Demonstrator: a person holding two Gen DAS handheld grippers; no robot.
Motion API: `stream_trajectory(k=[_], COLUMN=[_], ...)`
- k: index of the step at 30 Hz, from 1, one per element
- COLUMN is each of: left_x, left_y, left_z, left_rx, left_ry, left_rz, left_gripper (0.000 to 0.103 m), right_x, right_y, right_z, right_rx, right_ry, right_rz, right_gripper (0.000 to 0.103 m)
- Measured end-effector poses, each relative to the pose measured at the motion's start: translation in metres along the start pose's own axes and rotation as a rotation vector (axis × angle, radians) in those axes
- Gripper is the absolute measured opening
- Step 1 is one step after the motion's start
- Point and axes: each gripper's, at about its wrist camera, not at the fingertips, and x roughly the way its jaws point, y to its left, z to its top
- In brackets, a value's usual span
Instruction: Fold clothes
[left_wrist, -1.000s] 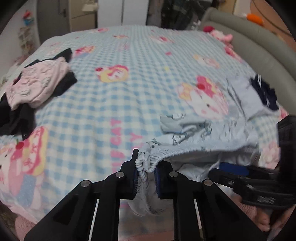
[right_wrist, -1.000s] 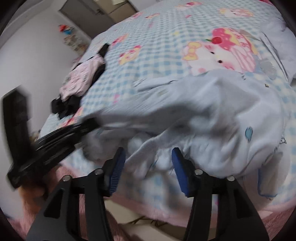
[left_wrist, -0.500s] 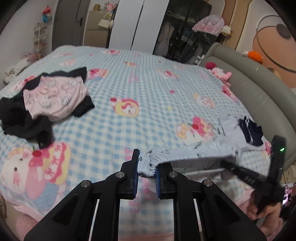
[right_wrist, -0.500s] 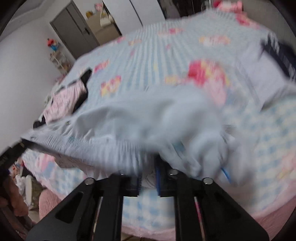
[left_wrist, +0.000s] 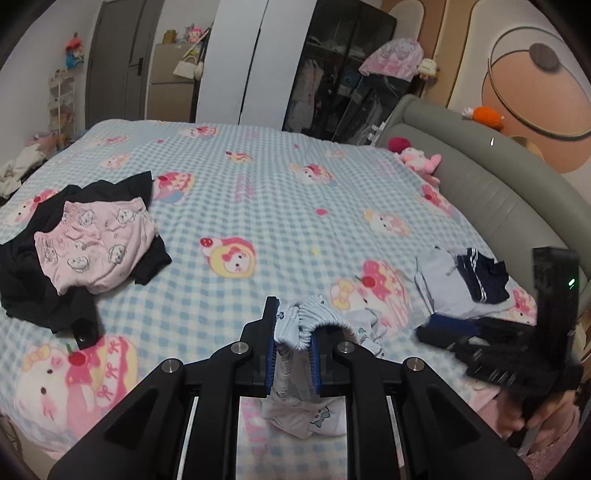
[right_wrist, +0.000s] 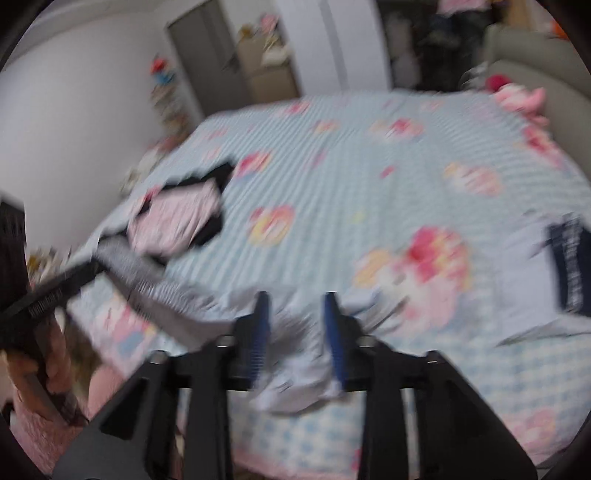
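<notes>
A pale blue printed garment (left_wrist: 306, 417) hangs over the front edge of the bed (left_wrist: 258, 206). My left gripper (left_wrist: 293, 314) is shut on its gathered elastic waistband, and the cloth droops below the jaws. In the blurred right wrist view the waistband (right_wrist: 155, 291) stretches from the left gripper (right_wrist: 62, 284) across to my right gripper (right_wrist: 295, 306). The right jaws are opening, with loose cloth (right_wrist: 295, 384) hanging between the blue pads. The right gripper (left_wrist: 443, 328) also shows at the left wrist view's right edge, held by a hand.
Pink printed shorts (left_wrist: 96, 243) lie on black clothes at the bed's left. A folded grey and navy pile (left_wrist: 465, 280) sits at the right, near the grey padded headboard (left_wrist: 498, 195). A pink plush toy (left_wrist: 417, 158) lies at the far right corner.
Both grippers have risen and lifted the garment off the bed. The right jaws closed on the cloth half a second ago and now stand apart again.
</notes>
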Motion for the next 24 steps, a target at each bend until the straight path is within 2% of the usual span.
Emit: stream_trajectory(k=[1, 2, 4, 5, 8, 10, 12, 13, 15, 16, 19, 20, 22, 23, 24], left_x=[0.0, 0.0, -0.002, -0.002, -0.005, -0.008, -0.012, -0.014, -0.017, -0.019, -0.025, -0.026, -0.026, -0.021, -0.013], left_y=[0.001, 0.002, 0.006, 0.008, 0.017, 0.024, 0.03, 0.033, 0.035, 0.035, 0.032, 0.034, 0.041, 0.044, 0.048], left_z=[-0.003, -0.006, -0.01, -0.011, -0.015, -0.015, -0.015, -0.014, -0.015, -0.016, -0.024, -0.026, -0.032, -0.036, -0.04], left_rx=[-0.006, -0.012, -0.023, -0.029, -0.061, -0.086, -0.106, -0.115, -0.125, -0.125, -0.129, -0.135, -0.152, -0.159, -0.164], left_ry=[0.005, 0.01, 0.015, 0.017, 0.018, 0.011, 0.003, -0.001, -0.004, -0.003, -0.015, -0.02, -0.014, 0.005, 0.033], left_rz=[-0.004, -0.007, -0.002, 0.001, 0.004, 0.008, 0.003, -0.002, -0.021, -0.025, -0.016, -0.009, 0.001, -0.001, 0.003], left_gripper=[0.015, 0.015, 0.015, 0.015, 0.015, 0.015, 0.015, 0.015, 0.015, 0.015, 0.015, 0.015, 0.015, 0.016, 0.018], right_x=[0.008, 0.018, 0.036, 0.041, 0.041, 0.048, 0.057, 0.058, 0.057, 0.058, 0.057, 0.06, 0.067, 0.063, 0.057], right_y=[0.006, 0.013, 0.022, 0.027, 0.033, 0.036, 0.035, 0.032, 0.026, 0.022, 0.007, 0.001, -0.006, -0.01, -0.013], right_z=[-0.007, -0.011, -0.018, -0.022, -0.029, -0.032, -0.036, -0.037, -0.036, -0.033, -0.021, -0.017, -0.01, -0.007, -0.004], right_rx=[-0.013, -0.023, -0.047, -0.067, -0.09, -0.126, -0.136, -0.121, -0.08, -0.052, 0.06, 0.097, 0.079, 0.08, 0.083], right_ry=[0.021, 0.038, 0.079, 0.104, 0.083, 0.098, 0.155, 0.157, 0.134, 0.111, 0.018, -0.002, -0.008, -0.026, -0.046], right_rz=[0.019, 0.034, 0.018, 0.016, 0.047, 0.001, -0.003, 0.008, -0.011, -0.039, -0.047, -0.061, -0.178, -0.188, -0.191], right_gripper=[0.052, 0.056, 0.064, 0.064, 0.064, 0.066, 0.066, 0.066, 0.066, 0.066, 0.066, 0.065, 0.045, 0.043, 0.036])
